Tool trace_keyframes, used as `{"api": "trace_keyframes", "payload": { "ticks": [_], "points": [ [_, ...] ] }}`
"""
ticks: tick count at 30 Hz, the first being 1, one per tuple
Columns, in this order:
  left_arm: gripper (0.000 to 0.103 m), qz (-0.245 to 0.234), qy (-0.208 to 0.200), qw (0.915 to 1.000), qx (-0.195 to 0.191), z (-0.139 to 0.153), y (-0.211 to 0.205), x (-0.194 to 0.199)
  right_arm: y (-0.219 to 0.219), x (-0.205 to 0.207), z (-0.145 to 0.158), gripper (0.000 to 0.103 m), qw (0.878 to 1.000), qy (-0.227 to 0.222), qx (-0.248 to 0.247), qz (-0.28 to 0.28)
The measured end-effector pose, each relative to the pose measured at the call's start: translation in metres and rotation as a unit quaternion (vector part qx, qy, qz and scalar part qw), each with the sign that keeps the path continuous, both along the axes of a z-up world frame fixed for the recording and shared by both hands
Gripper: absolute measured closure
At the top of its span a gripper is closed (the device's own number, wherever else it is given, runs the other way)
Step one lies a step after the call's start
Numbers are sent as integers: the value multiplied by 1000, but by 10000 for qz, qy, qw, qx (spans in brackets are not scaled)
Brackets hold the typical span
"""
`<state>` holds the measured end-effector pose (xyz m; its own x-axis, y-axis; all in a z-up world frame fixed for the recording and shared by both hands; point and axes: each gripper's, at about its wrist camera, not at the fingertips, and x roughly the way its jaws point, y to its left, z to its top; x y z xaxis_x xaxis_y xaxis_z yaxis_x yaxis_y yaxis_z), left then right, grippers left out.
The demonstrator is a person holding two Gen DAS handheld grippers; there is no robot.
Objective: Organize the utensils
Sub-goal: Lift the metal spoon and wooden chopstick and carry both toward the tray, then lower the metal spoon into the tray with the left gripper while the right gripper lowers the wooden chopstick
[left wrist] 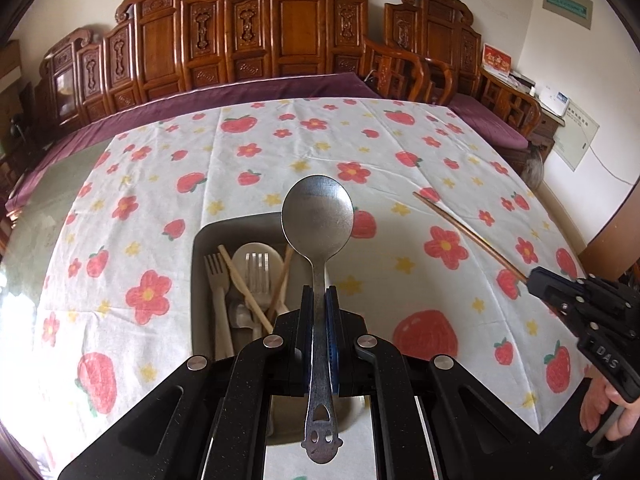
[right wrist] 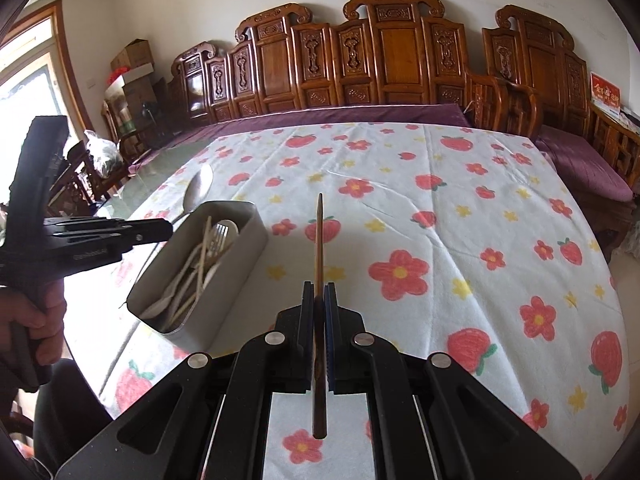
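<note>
Your left gripper (left wrist: pixel 320 300) has its fingers clamped on a metal spoon (left wrist: pixel 318 216), held above the grey box (right wrist: pixel 224 276) of utensils on the table (right wrist: pixel 440 184), so you look mid-delivery. Your right gripper (right wrist: pixel 319 298) pinches a chopstick (right wrist: pixel 319 240) off to the box's right. Next, I judge, lower the spoon in, then bring the chopstick over.
</note>
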<state>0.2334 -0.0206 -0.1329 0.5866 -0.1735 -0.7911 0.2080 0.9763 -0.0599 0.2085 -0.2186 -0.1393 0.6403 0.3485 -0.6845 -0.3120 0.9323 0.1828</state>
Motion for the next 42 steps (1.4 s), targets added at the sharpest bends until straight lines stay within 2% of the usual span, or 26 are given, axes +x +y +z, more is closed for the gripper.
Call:
{"api": "trace_keyframes", "payload": {
  "ticks": [8, 16, 19, 27, 34, 42],
  "points": [
    [98, 163, 266, 9995, -40, -30, 33, 24, 36, 13, 7, 97, 9996, 50, 78, 267],
    [98, 188, 562, 9982, 81, -69, 43, 35, 86, 20, 2, 97, 9973, 145, 125, 713],
    [97, 236, 605, 9979, 78, -74, 49, 33, 99, 21, -4, 97, 9965, 218, 130, 801],
    [96, 415, 258, 9988, -100, -44, 74, 16, 130, 30, -25, 97, 9954, 400, 99, 864],
    [96, 514, -41, 9986, -67, -14, 92, -9, 150, 43, -41, 97, 9957, 518, 107, 758],
    [96, 660, -192, 9976, -42, 0, 105, -31, 168, 55, -61, 96, 9939, 715, 139, 833]
  ]
}}
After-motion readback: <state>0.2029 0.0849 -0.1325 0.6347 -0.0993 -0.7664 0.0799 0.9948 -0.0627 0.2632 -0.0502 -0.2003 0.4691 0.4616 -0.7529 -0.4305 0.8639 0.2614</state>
